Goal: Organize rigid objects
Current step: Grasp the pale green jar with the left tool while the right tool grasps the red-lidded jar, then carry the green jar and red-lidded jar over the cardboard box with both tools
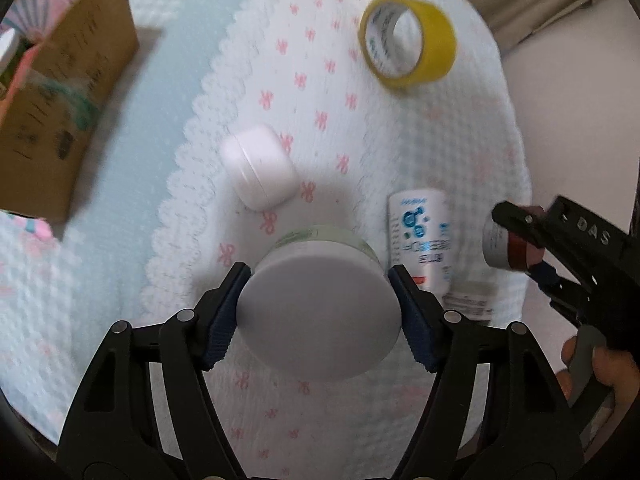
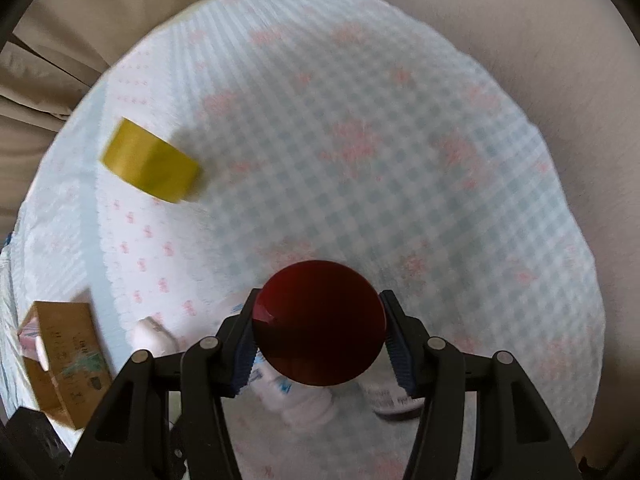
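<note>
**Inspector:** Start at the far left. What container is there?

**Assistant:** A brown cardboard box [image 1: 68, 92] with its top open, standing on the pale blue patterned cloth [image 1: 132, 184]. A white-capped item [image 1: 9, 50] shows inside at the frame edge, beside pink and teal packaging; the blur hides anything further.

**Inspector:** Moving right?

**Assistant:** A small white case [image 1: 258, 166] lies closed on the cloth, apart from the box. Just beside it, the left gripper [image 1: 320, 300] has its blue pads pressed on the two sides of the white lid of a round jar [image 1: 320, 308]. A green-printed label shows below the lid. Contents cannot be seen.

**Inspector:** Is the jar on the cloth?

**Assistant:** Cannot tell; the lid fills the view beneath it.

**Inspector:** Continue.

**Assistant:** A yellow tape roll [image 1: 408, 40] lies toward the far side of the cloth, well apart from the rest. Nearer, a white tube with blue print [image 1: 420, 236] lies flat to the right of the jar, a further labelled item [image 1: 470, 300] touching its lower end.

**Inspector:** And the right side?

**Assistant:** The right gripper [image 2: 320, 334] pinches a red-capped container [image 2: 320, 322] by the cap, pads tight on both sides. From the left camera its body reads grey with a label. A hand [image 1: 592, 372] grips the handle. Contents not visible.
</note>
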### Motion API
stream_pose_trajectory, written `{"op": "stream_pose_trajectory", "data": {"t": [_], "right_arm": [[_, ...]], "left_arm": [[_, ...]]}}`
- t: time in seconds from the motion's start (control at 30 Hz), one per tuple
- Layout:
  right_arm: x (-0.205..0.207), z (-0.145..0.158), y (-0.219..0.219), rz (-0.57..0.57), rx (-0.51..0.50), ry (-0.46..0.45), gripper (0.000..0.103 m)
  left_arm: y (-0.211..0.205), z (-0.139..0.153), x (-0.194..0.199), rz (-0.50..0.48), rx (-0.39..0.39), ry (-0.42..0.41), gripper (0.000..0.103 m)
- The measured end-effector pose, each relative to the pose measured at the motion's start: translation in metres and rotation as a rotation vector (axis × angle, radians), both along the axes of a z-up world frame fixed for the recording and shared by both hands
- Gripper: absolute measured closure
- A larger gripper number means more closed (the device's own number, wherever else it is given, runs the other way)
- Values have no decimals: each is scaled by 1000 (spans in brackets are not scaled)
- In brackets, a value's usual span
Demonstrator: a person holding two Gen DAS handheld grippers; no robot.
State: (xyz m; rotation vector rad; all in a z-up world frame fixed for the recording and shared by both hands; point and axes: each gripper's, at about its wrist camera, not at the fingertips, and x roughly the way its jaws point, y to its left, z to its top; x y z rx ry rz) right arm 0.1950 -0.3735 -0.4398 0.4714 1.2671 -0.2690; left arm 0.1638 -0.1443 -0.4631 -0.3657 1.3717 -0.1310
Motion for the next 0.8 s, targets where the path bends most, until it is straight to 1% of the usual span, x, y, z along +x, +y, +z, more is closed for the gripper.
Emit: {"op": "stream_pose_trajectory", "data": {"t": [0.1, 0.17, 0.2, 0.4, 0.53, 0.57, 0.63, 0.7, 0.8], "right_arm": [[-10, 33, 4, 14, -7, -41, 51], [-17, 53, 8, 30, -17, -64, 51], [-22, 68, 11, 43, -24, -81, 51], [-45, 139, 30, 108, -40, -175, 51], [-59, 191, 52, 187, -42, -248, 51], [-61, 201, 58, 210, -44, -263, 51], [-65, 223, 73, 264, -49, -299, 51], [-65, 238, 88, 295, -46, -321, 51], [-63, 259, 109, 322, -4, -362, 51]], "left_arm": [[5, 25, -1, 5, -3, -39, 35], [4, 49, -4, 13, -7, -75, 35], [7, 60, -6, 16, -10, -93, 35], [28, 143, -10, 49, -9, -223, 35], [56, 206, -20, 69, 12, -309, 35], [62, 215, -21, 71, 12, -326, 35], [81, 242, -26, 83, 28, -365, 35], [98, 261, -28, 87, 52, -394, 35], [127, 283, -28, 84, 89, -418, 35]]}}
